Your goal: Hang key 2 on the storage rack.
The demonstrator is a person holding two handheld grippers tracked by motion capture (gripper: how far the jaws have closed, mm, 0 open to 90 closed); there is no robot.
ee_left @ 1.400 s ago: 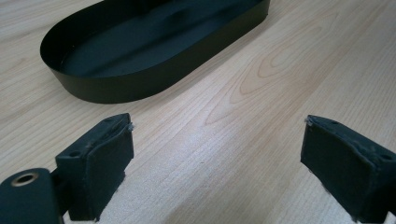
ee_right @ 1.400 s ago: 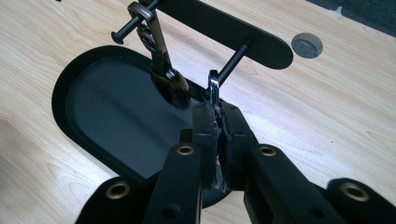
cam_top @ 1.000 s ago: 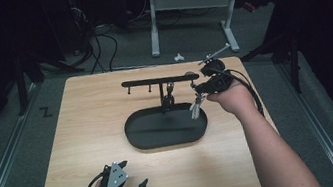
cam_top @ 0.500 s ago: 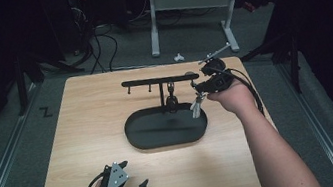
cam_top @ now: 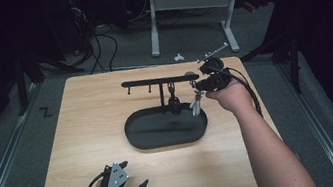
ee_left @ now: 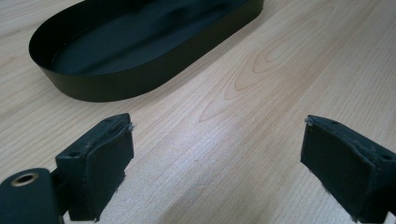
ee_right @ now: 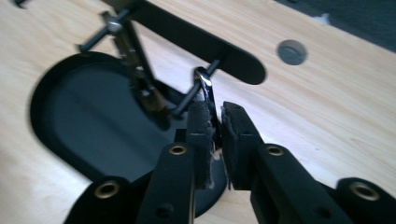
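Note:
A black stand has an oval tray (cam_top: pixel 132 131) and a crossbar (cam_top: pixel 152 81) with small pegs. My right gripper (cam_top: pixel 200 87) is at the bar's right end, shut on a silver key ring (ee_right: pixel 205 81) that touches the rightmost peg (ee_right: pixel 212 67). Pale keys (cam_top: pixel 197 103) dangle below it over the tray's right end. A dark fob (cam_top: pixel 174 103) hangs by the centre post. My left gripper (cam_top: pixel 134 175) rests near the table's front left edge, open and holding nothing. In the left gripper view it (ee_left: pixel 215 158) faces the tray (ee_left: pixel 140 74) across bare wood.
The wooden table (cam_top: pixel 85 136) has a round grey plug (ee_right: pixel 291 51) just behind the bar's right end. Beyond the table's far edge are a white desk frame (cam_top: pixel 186 4), cables and dark floor. Bare wood lies left of and in front of the tray.
The right gripper has edged slightly up with the keys toward the bar's end peg. The left gripper has stayed still.

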